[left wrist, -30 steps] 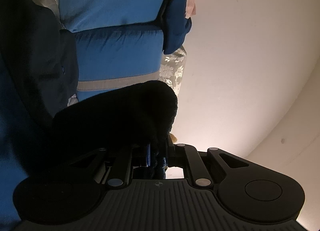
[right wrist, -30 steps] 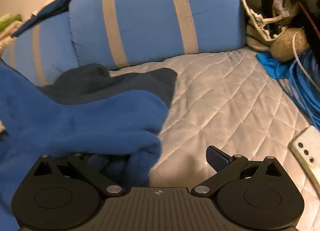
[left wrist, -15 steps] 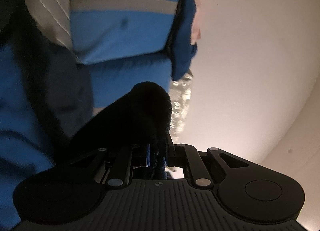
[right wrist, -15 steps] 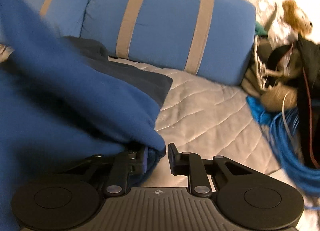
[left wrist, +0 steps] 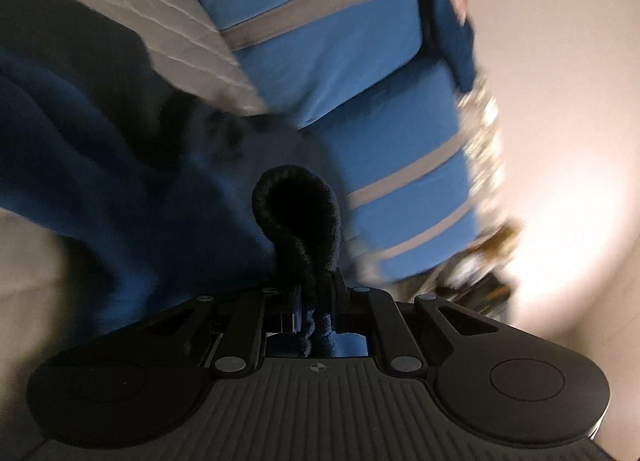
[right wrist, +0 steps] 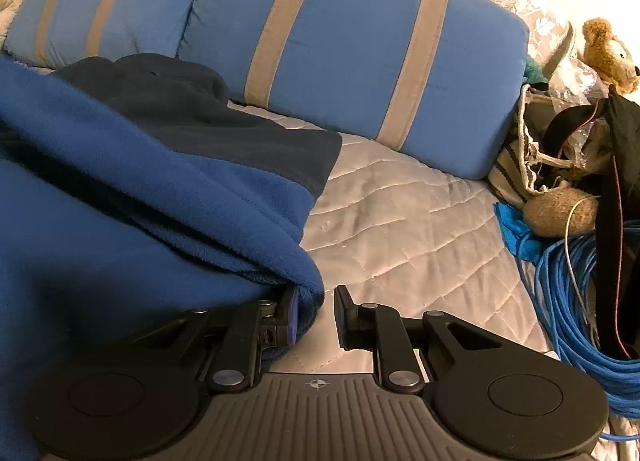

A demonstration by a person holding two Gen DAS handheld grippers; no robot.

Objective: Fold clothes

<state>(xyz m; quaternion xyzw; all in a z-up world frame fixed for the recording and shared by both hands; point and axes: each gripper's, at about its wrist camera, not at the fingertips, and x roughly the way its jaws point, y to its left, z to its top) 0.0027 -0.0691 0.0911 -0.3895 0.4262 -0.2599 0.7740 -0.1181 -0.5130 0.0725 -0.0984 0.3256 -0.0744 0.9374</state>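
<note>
Quilted grey bedding (right wrist: 400,229) covers the bed on which the blue fleece garment (right wrist: 120,221) lies, filling the near left of the right wrist view. Its darker navy part (right wrist: 240,141) lies spread toward the far side, reaching the foot of the pillows. The near right corner of the fleece is bunched between the fingers of the right gripper (right wrist: 316,313); the cloth lies against the left finger, while a gap shows between the cloth and the right finger, so the jaws stand narrowly apart and not pressed on it from both sides.

From the left wrist camera, blurred and tilted, the left gripper (left wrist: 316,301) is clamped tight on a fold of the same fleece (left wrist: 298,229), which rises as a dark loop just past the fingertips. More of the garment trails off to the left over the bedding.

Beyond the garment, two blue pillows with grey stripes (right wrist: 352,53) lean along the far side. To the right lie a coil of blue cable (right wrist: 580,321), a heap of bags (right wrist: 560,149), and a brown stuffed bear (right wrist: 608,53) against the pale wall (left wrist: 560,101).
</note>
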